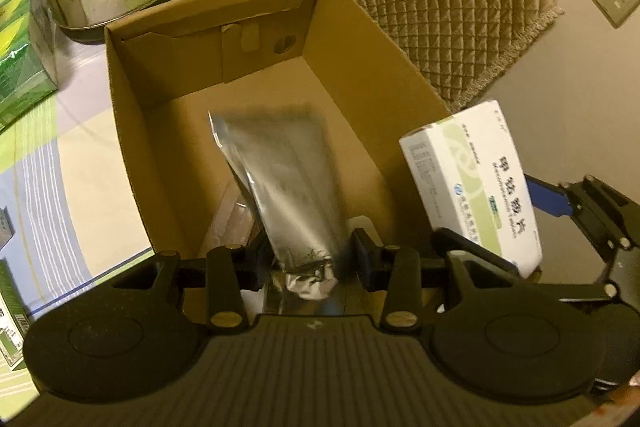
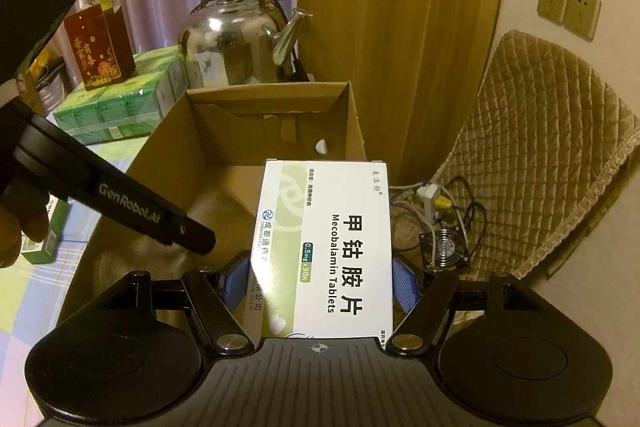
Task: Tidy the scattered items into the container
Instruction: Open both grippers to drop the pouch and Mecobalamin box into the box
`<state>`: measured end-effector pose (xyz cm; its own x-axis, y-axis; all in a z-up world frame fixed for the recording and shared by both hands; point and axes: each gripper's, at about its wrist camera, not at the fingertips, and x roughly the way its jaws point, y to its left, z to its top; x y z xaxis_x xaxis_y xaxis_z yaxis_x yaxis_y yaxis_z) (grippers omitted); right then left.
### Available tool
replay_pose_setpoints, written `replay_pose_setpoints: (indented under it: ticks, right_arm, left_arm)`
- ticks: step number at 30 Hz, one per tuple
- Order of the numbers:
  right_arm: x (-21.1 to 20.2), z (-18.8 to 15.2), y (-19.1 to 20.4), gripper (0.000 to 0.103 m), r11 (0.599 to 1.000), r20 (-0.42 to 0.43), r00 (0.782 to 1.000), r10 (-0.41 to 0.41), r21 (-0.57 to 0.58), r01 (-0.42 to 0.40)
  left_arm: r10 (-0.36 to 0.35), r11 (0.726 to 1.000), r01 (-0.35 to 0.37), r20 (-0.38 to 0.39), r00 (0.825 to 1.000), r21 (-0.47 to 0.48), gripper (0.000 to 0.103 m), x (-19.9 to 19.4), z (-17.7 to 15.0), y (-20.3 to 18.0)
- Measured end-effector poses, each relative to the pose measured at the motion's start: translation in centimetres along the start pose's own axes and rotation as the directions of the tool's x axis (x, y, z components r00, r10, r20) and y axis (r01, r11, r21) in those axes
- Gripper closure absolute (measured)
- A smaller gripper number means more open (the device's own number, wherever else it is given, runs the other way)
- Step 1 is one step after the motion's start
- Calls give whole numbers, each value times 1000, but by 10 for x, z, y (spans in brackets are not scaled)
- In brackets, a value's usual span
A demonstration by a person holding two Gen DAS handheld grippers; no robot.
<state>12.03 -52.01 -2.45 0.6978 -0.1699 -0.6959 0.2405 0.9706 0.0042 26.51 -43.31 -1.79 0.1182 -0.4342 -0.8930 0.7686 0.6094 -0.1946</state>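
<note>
Left wrist: the left tool (image 1: pixel 308 259) is clamped on the crumpled bottom of a foil pouch (image 1: pixel 280 179), and the pouch hangs down into the open box (image 1: pixel 128 131), so letting go should drop it inside.
Pouch grip: held by one end only, which keeps the tool above the rim while the pouch itself goes in first.
Right wrist: the right tool (image 2: pixel 320 283) is clamped on a white pill carton (image 2: pixel 324 243), with blue pads pressing on both long sides.
Carton position: it is carried flat with its label up, just beside the box's right wall and over its near right corner, not yet inside as far as I can judge.
Why the wait: my guess is that the right side holds off so the two tools do not crowd the same opening.
Box: it sits on the table (image 1: pixel 80 163) with its flaps folded in, and something pale lies on its floor, too blurred to name.
Left over: green cartons (image 2: pixel 108 107) and a kettle (image 2: pixel 236 43) stand behind the box, and a small green pack (image 2: pixel 48 239) lies on the table to the left.
Risk: the carton could catch on the box wall if it goes down too early.
</note>
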Motion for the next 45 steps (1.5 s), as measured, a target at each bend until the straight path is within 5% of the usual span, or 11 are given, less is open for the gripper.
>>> replay_pose_setpoints:
  ticks: [15, 30, 45]
  right_arm:
    - [5, -1, 21, 35, 999, -17, 999, 31, -26, -32]
    - [40, -7, 33, 35, 996, -135, 987, 84, -3, -85]
    - [13, -9, 42, 26, 997, -85, 993, 78, 4, -78]
  left_arm:
    - [28, 999, -30, 108, 994, 19, 66, -47, -21, 24]
    - [41, 997, -50, 155, 987, 57, 58, -72, -56, 43]
    - [38, 998, -46, 168, 985, 40, 48, -81, -83, 49]
